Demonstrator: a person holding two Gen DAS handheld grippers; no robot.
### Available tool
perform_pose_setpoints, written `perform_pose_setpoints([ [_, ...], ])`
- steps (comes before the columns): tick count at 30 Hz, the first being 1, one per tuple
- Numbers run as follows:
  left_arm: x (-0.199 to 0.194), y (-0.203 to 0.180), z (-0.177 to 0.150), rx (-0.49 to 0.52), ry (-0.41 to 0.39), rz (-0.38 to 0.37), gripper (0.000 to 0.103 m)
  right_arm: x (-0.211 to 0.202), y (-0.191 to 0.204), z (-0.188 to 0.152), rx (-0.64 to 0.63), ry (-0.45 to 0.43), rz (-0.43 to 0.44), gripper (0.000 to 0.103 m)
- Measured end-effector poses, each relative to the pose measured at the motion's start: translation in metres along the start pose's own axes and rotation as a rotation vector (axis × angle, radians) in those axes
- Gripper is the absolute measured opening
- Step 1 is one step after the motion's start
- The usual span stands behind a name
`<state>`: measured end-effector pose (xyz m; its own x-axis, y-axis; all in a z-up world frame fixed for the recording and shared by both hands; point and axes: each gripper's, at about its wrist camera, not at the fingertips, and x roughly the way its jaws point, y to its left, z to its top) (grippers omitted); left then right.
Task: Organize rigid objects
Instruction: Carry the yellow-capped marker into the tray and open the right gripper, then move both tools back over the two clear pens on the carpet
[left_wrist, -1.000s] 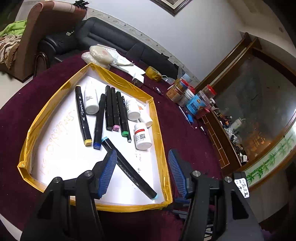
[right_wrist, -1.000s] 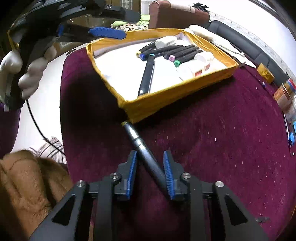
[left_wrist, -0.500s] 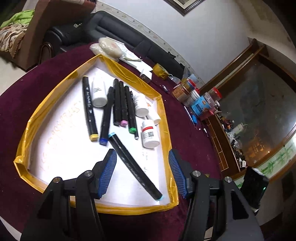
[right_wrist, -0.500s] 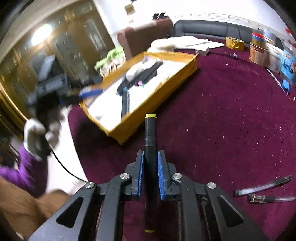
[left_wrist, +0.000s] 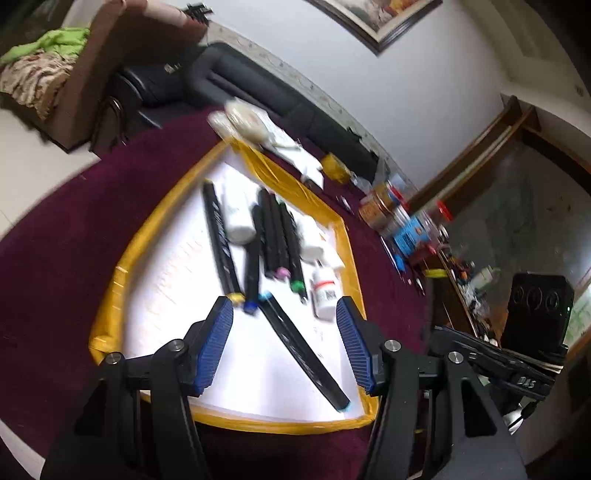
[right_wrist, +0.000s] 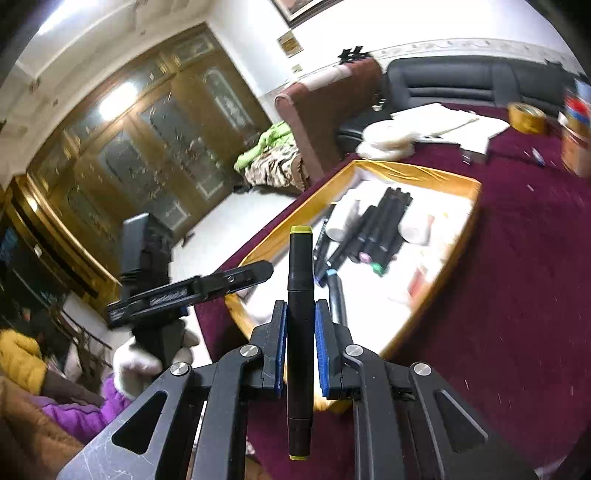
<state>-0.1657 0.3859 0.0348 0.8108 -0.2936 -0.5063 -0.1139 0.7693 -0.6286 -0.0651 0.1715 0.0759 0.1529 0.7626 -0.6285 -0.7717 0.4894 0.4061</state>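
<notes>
My right gripper (right_wrist: 300, 310) is shut on a black marker with yellow-green end caps (right_wrist: 300, 280), held lengthwise between the blue pads and lifted above the maroon tablecloth (right_wrist: 517, 295). Beyond it lies the yellow-rimmed tray (right_wrist: 417, 173) with several black markers (right_wrist: 380, 225) and small white bottles (right_wrist: 415, 227). In the left wrist view my left gripper (left_wrist: 284, 325) hangs open over the near end of that tray (left_wrist: 110, 288), above a loose black marker with blue caps (left_wrist: 303, 350). Nothing is between its pads. The right gripper's body (left_wrist: 532, 332) shows at the right.
Jars and tins (left_wrist: 399, 218) and a yellow tape roll (left_wrist: 334, 168) stand at the table's far side, with papers and a plastic bag (right_wrist: 388, 136) behind the tray. A gloved hand (right_wrist: 147, 358) in a purple sleeve holds the left gripper. Sofas stand beyond the table.
The right gripper closed on the yellow-capped marker lying on the cloth and lifted it, swinging toward the tray. The left gripper drifted slightly over the tray, still open.
</notes>
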Motion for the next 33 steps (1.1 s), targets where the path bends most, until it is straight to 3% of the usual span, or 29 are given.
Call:
perform_pose_setpoints([
  [7,-0.027,0.032,0.014,-0.055,-0.097,0.056,0.057,0.082,0.036,0.014,-0.17,0.128,-0.083,0.013],
  [15,-0.029,0.045,0.017,-0.044,-0.104,0.146,0.057,0.133,0.039,0.002,-0.245,0.238,-0.155,0.014],
  [19,-0.027,0.035,0.017,-0.003,-0.116,0.184,0.063,0.114,0.025,0.002,-0.162,0.194,-0.15,0.015],
  [22,-0.026,0.021,0.014,0.044,-0.122,0.203,0.063,0.083,0.012,0.0,-0.108,0.122,-0.178,0.023],
  [26,-0.017,-0.016,0.006,0.185,-0.134,0.297,0.067,0.034,-0.012,-0.016,0.012,0.003,-0.207,0.044],
  [30,-0.007,-0.051,-0.005,0.307,-0.148,0.384,0.068,-0.007,-0.033,-0.035,0.131,-0.107,-0.189,0.046],
  [33,0.003,-0.074,-0.013,0.381,-0.138,0.434,0.068,-0.026,-0.041,-0.046,0.162,-0.148,-0.23,0.051],
])
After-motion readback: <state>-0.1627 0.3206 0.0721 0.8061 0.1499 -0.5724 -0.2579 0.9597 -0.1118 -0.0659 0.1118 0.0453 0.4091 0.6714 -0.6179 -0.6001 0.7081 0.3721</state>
